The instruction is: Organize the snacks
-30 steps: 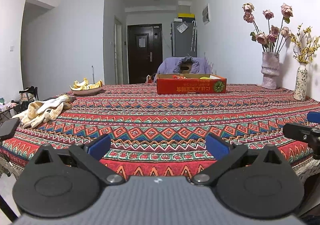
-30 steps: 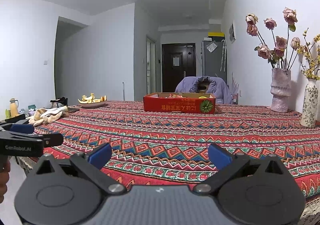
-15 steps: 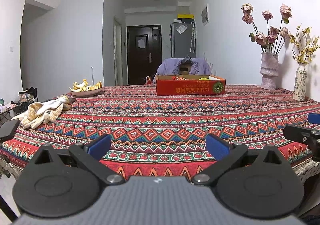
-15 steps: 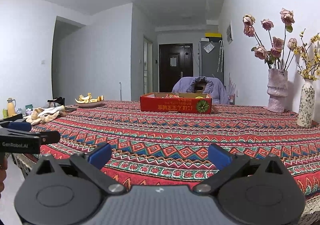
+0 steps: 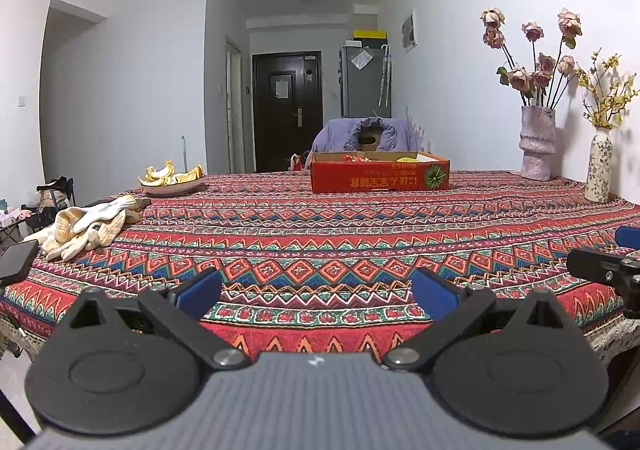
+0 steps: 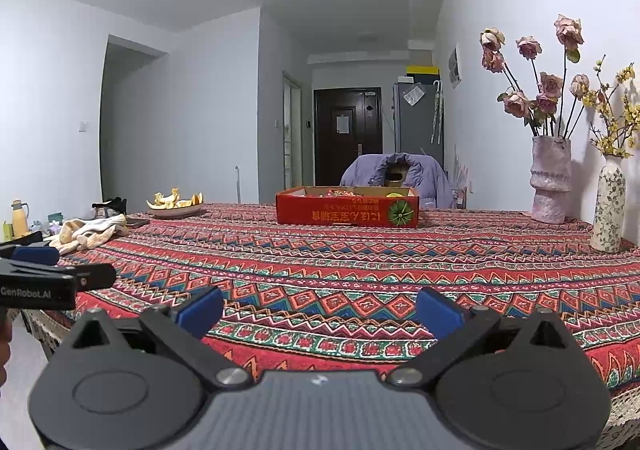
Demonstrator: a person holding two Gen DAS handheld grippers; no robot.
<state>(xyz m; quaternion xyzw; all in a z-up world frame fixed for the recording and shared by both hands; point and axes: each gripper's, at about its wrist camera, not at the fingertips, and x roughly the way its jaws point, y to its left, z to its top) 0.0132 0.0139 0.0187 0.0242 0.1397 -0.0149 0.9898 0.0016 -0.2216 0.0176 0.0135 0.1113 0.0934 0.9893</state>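
You are holding both tongs low at the near edge of the table (image 5: pixel 360 217), and both are looking toward the red box (image 5: pixel 380 177) that is standing at the far side, a little right of the middle. The snacks (image 5: pixel 358 158) are lying inside this box; only a few colourful tops are showing over its rim, so I cannot tell how they are arranged. This picture is fitting two stages: snacks gathered in the box and waiting to be sorted, or snacks put there and the job at its end. So I am judging only this: if you are going to the box, you are needing to come well forward over the cloth and higher, because from this low angle its inside is hidden. Keep away from the gloves (image 5: pixel 86 226) at the left and the vases (image 5: pixel 538 143) at the right. The left gripper (image 5: pixel 316 292) is spread wide and is holding nothing. The right gripper (image 6: pixel 320 308) is also spread wide, empty, touching nothing.
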